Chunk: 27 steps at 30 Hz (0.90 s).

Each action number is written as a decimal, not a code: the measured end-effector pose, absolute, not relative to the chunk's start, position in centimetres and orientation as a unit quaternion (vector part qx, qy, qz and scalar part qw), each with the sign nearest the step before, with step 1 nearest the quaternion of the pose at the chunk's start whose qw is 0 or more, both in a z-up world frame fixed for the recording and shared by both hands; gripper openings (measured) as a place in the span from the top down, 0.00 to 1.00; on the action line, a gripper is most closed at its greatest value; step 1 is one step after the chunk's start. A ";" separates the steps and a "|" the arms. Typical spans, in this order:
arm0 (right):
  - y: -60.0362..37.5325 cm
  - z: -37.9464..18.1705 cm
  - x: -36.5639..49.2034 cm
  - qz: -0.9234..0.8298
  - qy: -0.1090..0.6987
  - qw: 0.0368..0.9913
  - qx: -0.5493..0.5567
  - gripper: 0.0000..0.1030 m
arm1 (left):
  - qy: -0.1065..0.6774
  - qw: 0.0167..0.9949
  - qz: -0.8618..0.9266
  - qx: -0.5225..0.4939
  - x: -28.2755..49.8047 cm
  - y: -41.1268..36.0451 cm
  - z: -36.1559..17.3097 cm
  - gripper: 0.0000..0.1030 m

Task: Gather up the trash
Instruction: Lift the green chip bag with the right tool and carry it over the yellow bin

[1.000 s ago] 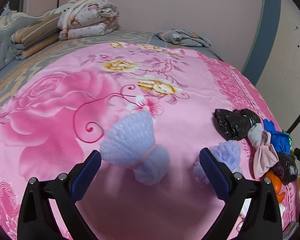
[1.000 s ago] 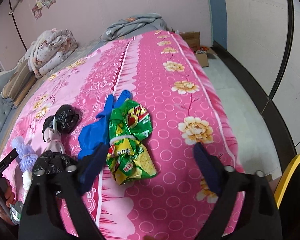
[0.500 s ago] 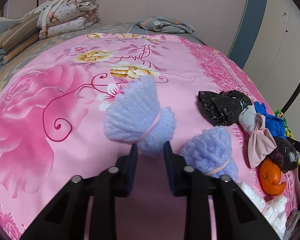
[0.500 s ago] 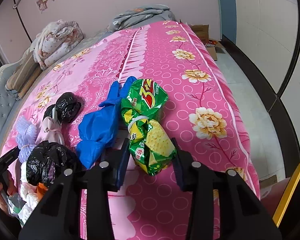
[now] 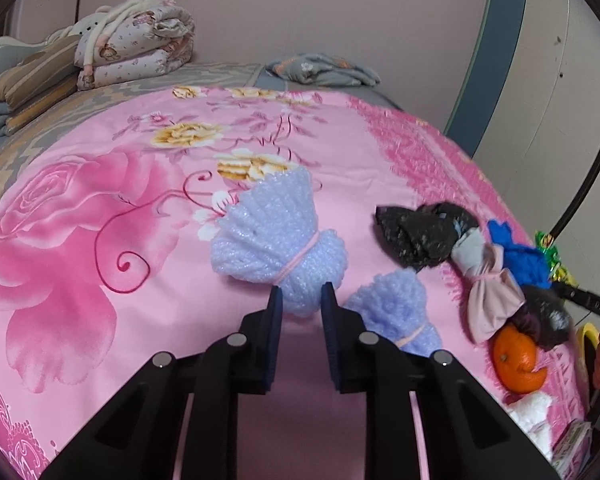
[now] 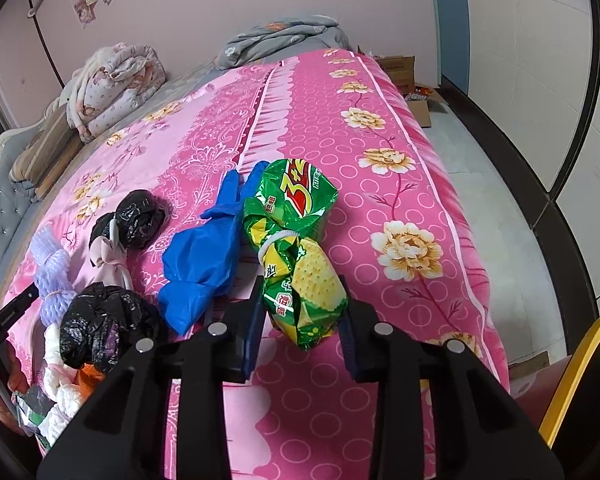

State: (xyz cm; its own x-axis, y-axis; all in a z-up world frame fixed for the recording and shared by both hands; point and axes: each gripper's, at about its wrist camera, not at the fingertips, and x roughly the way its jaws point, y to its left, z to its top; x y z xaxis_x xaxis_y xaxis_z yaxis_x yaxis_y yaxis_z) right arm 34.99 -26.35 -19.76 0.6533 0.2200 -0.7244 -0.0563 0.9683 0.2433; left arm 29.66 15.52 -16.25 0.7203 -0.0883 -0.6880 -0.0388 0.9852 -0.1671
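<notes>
We count two purple foam bundles (image 5: 278,236) (image 5: 396,314), two black bags (image 6: 140,216) (image 6: 104,322), one blue bag (image 6: 204,256), one green wrapper (image 6: 296,248), one orange (image 5: 514,360).

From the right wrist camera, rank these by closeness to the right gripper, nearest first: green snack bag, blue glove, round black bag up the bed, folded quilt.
1. Green snack bag, between the jaws of the right gripper.
2. Blue glove, just left of it.
3. Round black bag, further left and up the bed.
4. Folded quilt, at the far left end.
</notes>
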 end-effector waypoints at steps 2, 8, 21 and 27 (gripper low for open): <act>-26.3 -19.2 34.6 0.076 0.401 0.908 0.097 0.72 | 0.364 0.927 -0.008 -0.087 29.3 15.8 -15.6 0.82; -26.0 -17.4 33.6 0.075 0.375 0.920 0.082 0.73 | 0.341 0.936 -0.008 -0.086 28.1 15.7 -13.6 0.82; -26.3 -12.2 27.6 0.095 0.332 0.935 0.076 0.73 | 0.287 0.955 -0.041 -0.070 23.8 12.5 -7.8 0.82; -27.6 -8.6 23.4 0.097 0.293 0.948 0.075 0.73 | 0.250 0.965 -0.054 -0.059 21.0 10.0 -3.9 0.82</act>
